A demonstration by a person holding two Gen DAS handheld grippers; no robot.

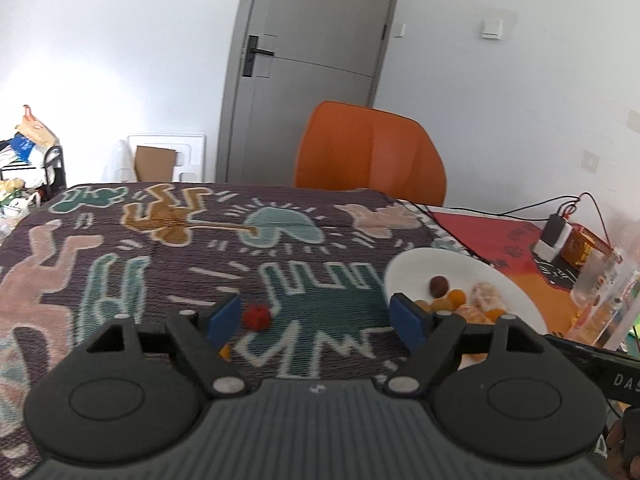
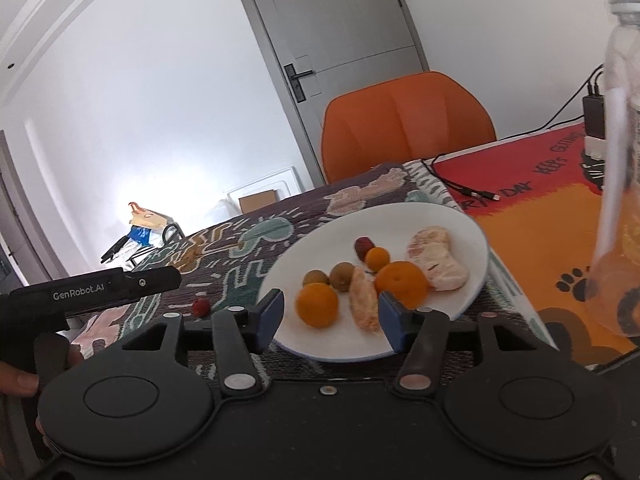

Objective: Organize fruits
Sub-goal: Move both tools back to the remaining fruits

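A white plate (image 2: pixel 460 224) holds oranges (image 2: pixel 317 305), peeled citrus pieces (image 2: pixel 436 264), two small brown-green fruits (image 2: pixel 343 276) and a dark red one (image 2: pixel 362 246). It also shows in the left wrist view (image 1: pixel 420 264). A small red fruit (image 1: pixel 257 317) lies on the patterned cloth left of the plate, also in the right wrist view (image 2: pixel 201 306). A bit of orange fruit (image 1: pixel 225 351) peeks from behind the left finger. My left gripper (image 1: pixel 316 320) is open and empty over the cloth, the red fruit just inside its left finger. My right gripper (image 2: pixel 330 316) is open and empty above the plate's near edge.
An orange chair (image 1: pixel 370 152) stands at the table's far side. A clear plastic bottle (image 2: pixel 618 160) stands at the right on a red and orange mat (image 2: pixel 520 184). A black charger with cables (image 1: pixel 554 236) lies on the mat. The patterned cloth (image 1: pixel 160 264) covers the table's left part.
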